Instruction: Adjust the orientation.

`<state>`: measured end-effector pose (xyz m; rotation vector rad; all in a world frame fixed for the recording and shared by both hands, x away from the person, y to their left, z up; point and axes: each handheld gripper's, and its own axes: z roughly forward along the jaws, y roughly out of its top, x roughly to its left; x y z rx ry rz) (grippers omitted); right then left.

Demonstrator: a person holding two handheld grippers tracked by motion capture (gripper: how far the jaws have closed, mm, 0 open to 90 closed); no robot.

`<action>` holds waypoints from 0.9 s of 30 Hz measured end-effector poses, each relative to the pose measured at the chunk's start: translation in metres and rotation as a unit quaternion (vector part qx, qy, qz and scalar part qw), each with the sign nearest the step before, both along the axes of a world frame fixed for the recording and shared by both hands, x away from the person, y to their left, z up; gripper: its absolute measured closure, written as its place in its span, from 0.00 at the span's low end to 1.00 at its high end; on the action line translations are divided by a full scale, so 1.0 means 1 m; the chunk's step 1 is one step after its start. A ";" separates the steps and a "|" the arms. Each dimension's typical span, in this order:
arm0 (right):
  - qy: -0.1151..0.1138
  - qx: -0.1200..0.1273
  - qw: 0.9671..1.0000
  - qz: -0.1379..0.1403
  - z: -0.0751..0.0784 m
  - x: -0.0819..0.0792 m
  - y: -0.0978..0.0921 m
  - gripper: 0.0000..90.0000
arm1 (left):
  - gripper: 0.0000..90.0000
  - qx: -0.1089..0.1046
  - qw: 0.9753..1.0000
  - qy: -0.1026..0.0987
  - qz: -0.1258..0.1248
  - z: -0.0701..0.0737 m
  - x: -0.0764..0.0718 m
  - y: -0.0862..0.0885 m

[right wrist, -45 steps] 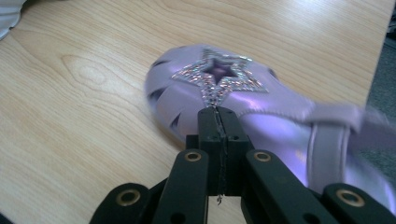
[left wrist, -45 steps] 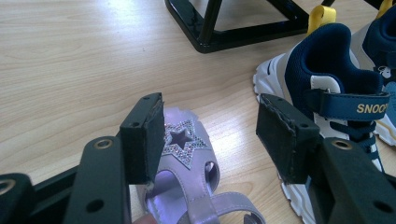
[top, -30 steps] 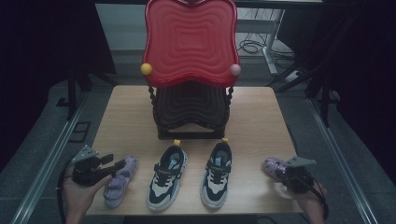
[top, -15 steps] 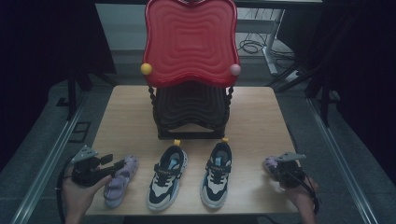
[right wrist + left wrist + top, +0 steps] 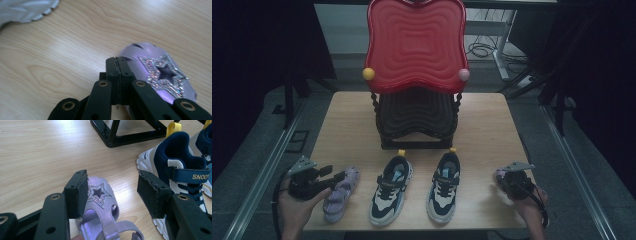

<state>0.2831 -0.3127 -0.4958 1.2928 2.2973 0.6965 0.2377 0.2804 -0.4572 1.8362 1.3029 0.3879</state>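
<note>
Glossy lilac sandal (image 5: 100,202) with glitter star, matt wood-grain table (image 5: 37,157), mesh-cloth navy sneaker (image 5: 180,157)

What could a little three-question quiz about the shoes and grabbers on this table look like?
1. True or false: the left gripper has its fingers spread apart over a purple sandal.
2. How many navy and white sneakers stand side by side in the high view? A) one B) two C) three
3. Fill in: the sparkly shape on the other purple sandal, beside the right gripper, is a ____.

Key: 1 true; 2 B, the left sneaker and the right sneaker; 3 star.
</note>
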 end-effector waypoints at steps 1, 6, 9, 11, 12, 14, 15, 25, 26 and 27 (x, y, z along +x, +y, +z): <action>-0.001 0.008 1.000 0.004 0.001 -0.001 0.000 0.99 | 0.47 0.000 1.000 0.000 0.000 0.000 0.000 0.000; -0.012 0.034 0.999 0.016 0.008 -0.006 -0.002 0.99 | 0.47 0.001 1.000 0.000 -0.001 0.000 -0.001 0.001; -0.023 0.056 0.998 0.024 0.013 -0.011 -0.004 0.98 | 0.47 0.001 1.000 0.001 -0.002 -0.001 -0.001 0.000; -0.028 0.063 0.997 0.029 0.014 -0.012 -0.006 0.97 | 0.47 0.001 1.000 0.001 -0.003 -0.001 -0.001 -0.001; -0.035 0.079 0.996 0.037 0.016 -0.015 -0.010 0.97 | 0.47 0.001 1.000 0.001 -0.002 0.000 -0.001 0.000; -0.037 0.093 0.994 0.038 0.017 -0.016 -0.013 0.95 | 0.47 0.000 1.000 0.000 -0.002 0.000 -0.001 0.000; -0.039 0.099 0.994 0.039 0.017 -0.017 -0.014 0.94 | 0.47 0.001 1.000 0.000 -0.001 0.000 -0.001 0.001; -0.052 0.106 0.992 0.044 0.019 -0.020 -0.016 0.77 | 0.47 -0.003 1.000 -0.006 0.005 0.004 -0.004 0.006; -0.052 0.106 0.992 0.045 0.020 -0.021 -0.016 0.76 | 0.47 -0.002 1.000 -0.006 0.005 0.004 -0.004 0.007; -0.052 0.108 0.992 0.045 0.020 -0.021 -0.016 0.75 | 0.47 -0.002 1.000 -0.006 0.005 0.004 -0.004 0.007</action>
